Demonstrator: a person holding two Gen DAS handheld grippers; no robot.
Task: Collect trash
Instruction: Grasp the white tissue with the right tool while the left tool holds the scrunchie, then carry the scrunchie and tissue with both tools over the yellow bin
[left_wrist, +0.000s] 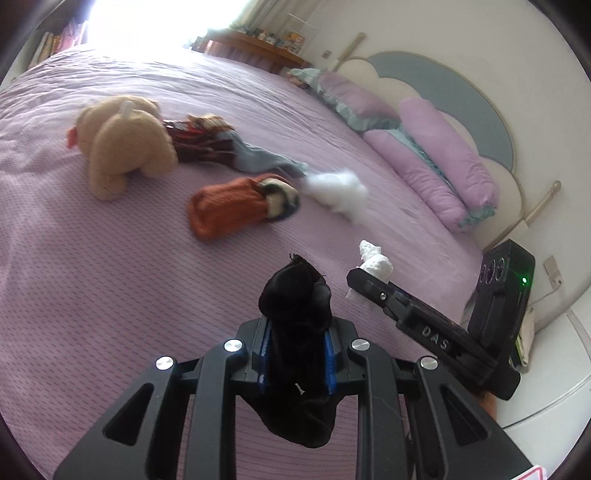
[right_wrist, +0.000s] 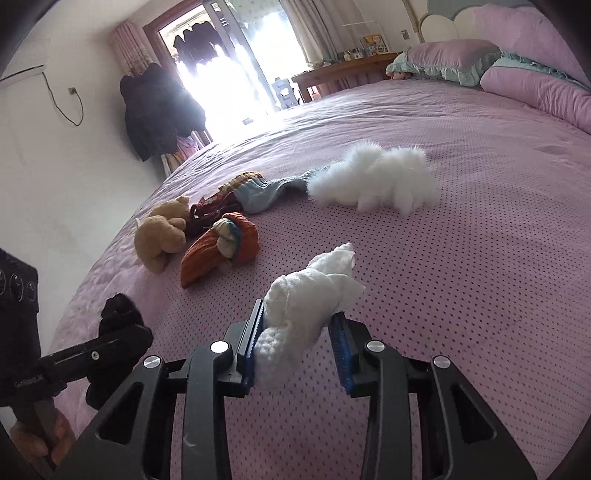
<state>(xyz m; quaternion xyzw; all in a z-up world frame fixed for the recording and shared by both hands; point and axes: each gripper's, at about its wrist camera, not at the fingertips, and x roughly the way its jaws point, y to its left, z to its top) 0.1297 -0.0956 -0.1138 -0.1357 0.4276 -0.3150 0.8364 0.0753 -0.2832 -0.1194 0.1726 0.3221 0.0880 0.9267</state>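
Note:
My left gripper (left_wrist: 295, 343) is shut on a black sock (left_wrist: 295, 295) and holds it above the purple bed (left_wrist: 110, 295). My right gripper (right_wrist: 299, 347) is shut on a crumpled white tissue (right_wrist: 310, 295) just over the bed (right_wrist: 480, 295). The right gripper with the tissue (left_wrist: 375, 260) also shows at the right in the left wrist view. The left gripper with the black sock (right_wrist: 118, 314) shows at the lower left in the right wrist view.
On the bed lie a tan teddy bear (left_wrist: 122, 144), an orange sock (left_wrist: 229, 206), a fluffy white item (left_wrist: 338, 190), a grey-blue sock (left_wrist: 258, 158) and a dark red patterned cloth (left_wrist: 199, 138). Purple pillows (left_wrist: 443, 162) line the headboard. A wooden desk (left_wrist: 255, 46) stands beyond.

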